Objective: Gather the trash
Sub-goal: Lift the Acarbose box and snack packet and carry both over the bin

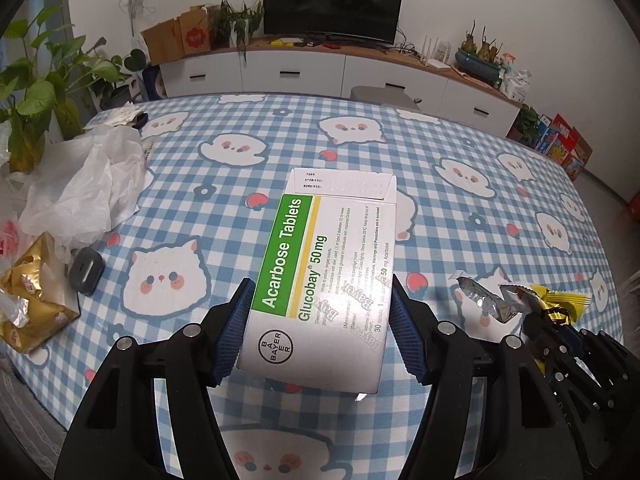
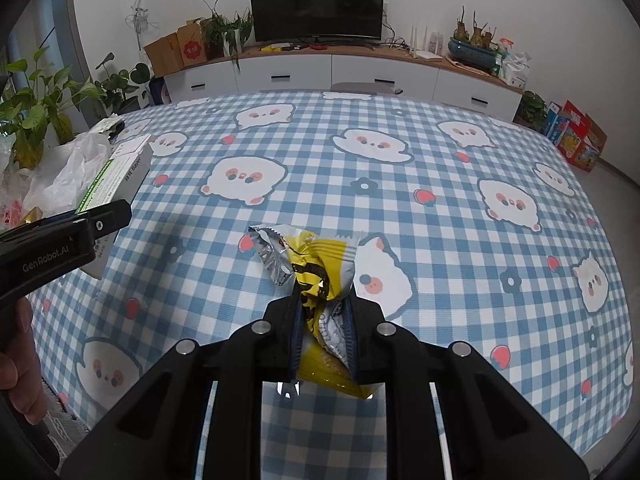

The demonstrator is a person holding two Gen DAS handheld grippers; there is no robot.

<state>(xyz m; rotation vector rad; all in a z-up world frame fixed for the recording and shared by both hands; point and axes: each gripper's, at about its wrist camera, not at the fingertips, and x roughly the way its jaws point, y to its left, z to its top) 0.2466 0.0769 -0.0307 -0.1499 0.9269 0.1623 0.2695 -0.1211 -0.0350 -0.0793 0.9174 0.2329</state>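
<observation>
- The left gripper [image 1: 322,334] jaws squeeze a white and green pill box [image 1: 320,280], held up over the checked surface [image 1: 460,208].
- The right gripper [image 2: 323,334] jaws pinch a crumpled yellow wrapper [image 2: 320,268] tight, lifted above that surface.

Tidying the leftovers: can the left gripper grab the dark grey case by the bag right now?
Probably not: the left gripper is shut on the medicine box, so the grey case must wait.
</observation>
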